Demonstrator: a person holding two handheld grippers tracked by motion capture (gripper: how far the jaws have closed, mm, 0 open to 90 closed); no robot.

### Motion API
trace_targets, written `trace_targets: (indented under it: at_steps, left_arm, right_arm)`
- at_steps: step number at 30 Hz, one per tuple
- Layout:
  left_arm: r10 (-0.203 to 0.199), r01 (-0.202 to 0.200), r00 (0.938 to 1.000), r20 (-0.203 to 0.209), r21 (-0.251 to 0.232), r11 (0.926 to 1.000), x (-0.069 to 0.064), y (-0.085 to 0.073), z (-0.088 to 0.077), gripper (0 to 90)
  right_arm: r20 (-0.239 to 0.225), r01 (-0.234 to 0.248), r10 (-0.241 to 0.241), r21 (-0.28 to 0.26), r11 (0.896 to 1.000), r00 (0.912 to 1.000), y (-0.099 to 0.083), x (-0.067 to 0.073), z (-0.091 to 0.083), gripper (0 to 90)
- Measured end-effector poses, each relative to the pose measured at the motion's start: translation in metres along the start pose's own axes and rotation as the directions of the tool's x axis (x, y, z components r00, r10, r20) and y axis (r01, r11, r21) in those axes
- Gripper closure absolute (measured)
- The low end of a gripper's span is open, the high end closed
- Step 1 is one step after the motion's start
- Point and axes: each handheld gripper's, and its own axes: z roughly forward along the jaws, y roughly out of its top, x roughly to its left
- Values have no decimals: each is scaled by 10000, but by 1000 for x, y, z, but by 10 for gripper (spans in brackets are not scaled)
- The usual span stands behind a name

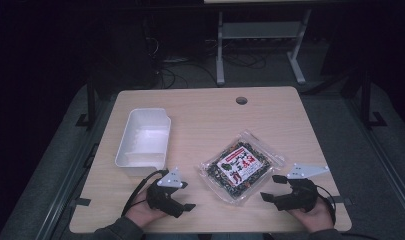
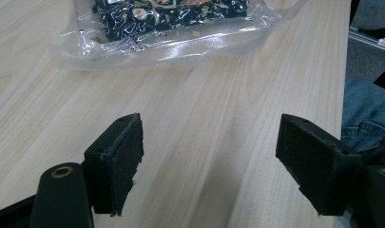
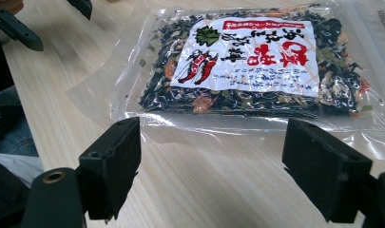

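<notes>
Two grippers, left gripper [image 1: 184,196] and right gripper [image 1: 271,188], both gaping empty, flanking food packet [image 1: 241,165].

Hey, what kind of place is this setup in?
Probably a lab or workshop recording station, dimly lit: a bare wooden desk with a cable hole, tangled cables on the floor behind, and a metal equipment frame beyond the table.

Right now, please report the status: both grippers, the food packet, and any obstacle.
Left gripper open, empty. Right gripper open, empty, facing the packet. Packet flat on the table, untouched. White tray apart, nothing in the way.
</notes>
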Motion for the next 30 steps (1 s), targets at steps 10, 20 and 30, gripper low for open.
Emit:
trace_targets:
  at_steps: [10, 20, 30]
  left_arm:
    - [84, -84, 10000, -36, -49, 10000, -1, 1, 0, 257]
    - [189, -189, 9998, -29, -55, 9998, -2, 4, 4, 293]
    - [184, -184, 9998, -2, -109, 9998, -2, 6, 5, 319]
  right_arm:
    - [148, -62, 64, -86, 9999, 9999, 0, -1, -2, 193]
    - [392, -307, 314, -173, 9994, 9987, 3, -8, -3, 190]
    - [612, -505, 518, -235, 9985, 9968, 3, -14, -6, 190]
